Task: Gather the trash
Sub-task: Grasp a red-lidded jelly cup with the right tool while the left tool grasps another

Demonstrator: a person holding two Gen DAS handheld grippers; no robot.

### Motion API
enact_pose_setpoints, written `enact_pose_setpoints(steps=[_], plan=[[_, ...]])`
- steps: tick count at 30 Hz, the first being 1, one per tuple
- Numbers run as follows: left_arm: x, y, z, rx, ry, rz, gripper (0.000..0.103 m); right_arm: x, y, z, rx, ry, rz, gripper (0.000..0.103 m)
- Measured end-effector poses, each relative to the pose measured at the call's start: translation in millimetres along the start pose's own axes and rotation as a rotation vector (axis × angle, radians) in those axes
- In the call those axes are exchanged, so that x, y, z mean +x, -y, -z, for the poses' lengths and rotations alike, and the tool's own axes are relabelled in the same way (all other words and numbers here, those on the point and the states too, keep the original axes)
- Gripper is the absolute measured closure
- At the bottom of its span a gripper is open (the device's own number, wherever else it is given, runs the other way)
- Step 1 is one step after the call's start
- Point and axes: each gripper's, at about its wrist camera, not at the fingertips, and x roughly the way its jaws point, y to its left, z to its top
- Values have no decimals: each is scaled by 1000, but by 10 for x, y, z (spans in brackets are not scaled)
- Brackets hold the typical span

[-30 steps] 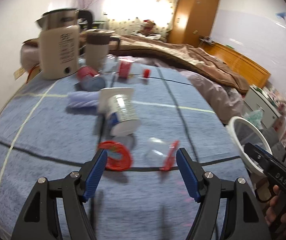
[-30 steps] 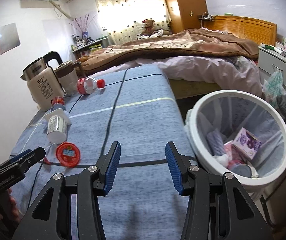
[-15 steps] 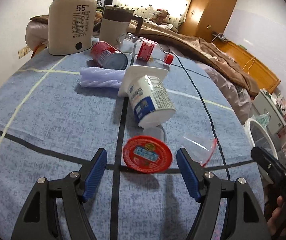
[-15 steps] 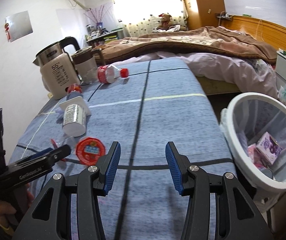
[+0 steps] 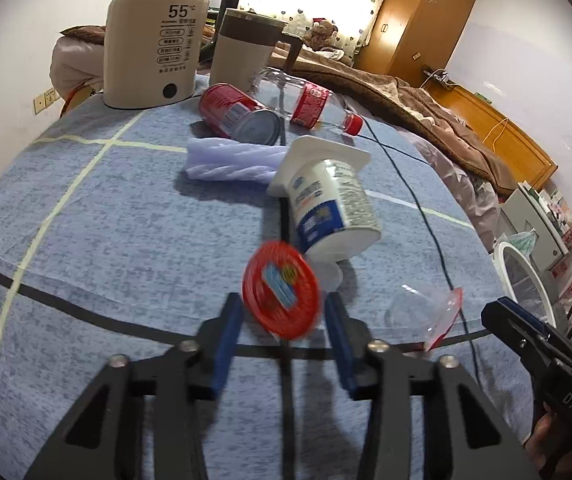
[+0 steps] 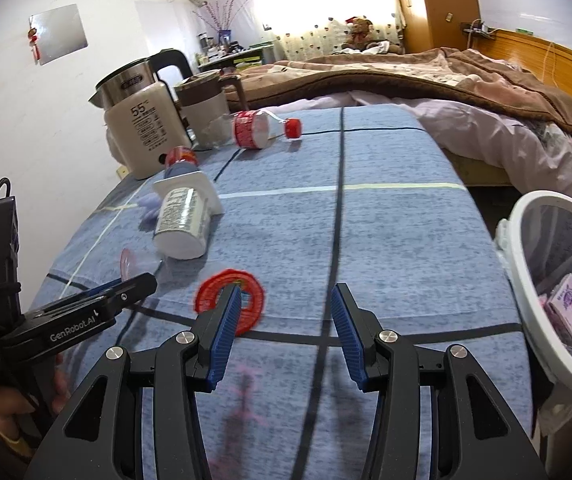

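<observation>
A round red lid (image 5: 282, 290) stands tilted on edge between the blue pads of my left gripper (image 5: 284, 304). Its jaws are closing and the pads meet the lid's rim. In the right wrist view the lid (image 6: 246, 300) looks blurred just past the left gripper (image 6: 142, 284). A white yogurt cup (image 5: 329, 208) lies on its side right behind the lid. A clear zip bag with a red strip (image 5: 425, 308) lies to the right. My right gripper (image 6: 286, 300) hovers open over the blue cloth with nothing between its fingers.
A red can (image 5: 238, 114), a plastic bottle (image 5: 313, 106) and a pale purple wrapper (image 5: 230, 160) lie farther back. A kettle (image 5: 154, 44) and a beige jug (image 5: 246, 52) stand at the far edge. A white mesh bin (image 6: 525, 264) holding some trash stands off the table's right side.
The left gripper moved forward and its jaws came in around the red lid, which tipped up from lying flat. The right gripper swung left, away from the bin, still open.
</observation>
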Motion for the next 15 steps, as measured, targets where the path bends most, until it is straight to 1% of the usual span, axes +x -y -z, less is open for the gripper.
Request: enact_pose_setpoints(steps=[2, 6, 8, 12, 15], plan=[[-23, -50, 7, -5, 3, -7, 66, 24, -37, 4, -4, -4, -13, 55], [-81, -154, 14, -20, 8, -8, 66, 68, -144, -8, -21, 2, -47, 48], [-98, -201, 2, -27, 7, -8, 66, 88, -196, -19, -38, 8, -69, 47], [-119, -262, -8, -41, 8, 0, 65, 213, -321, -48, -90, -7, -64, 46], [-118, -274, -8, -39, 6, 3, 60, 333, -374, -71, -122, -34, -63, 46]])
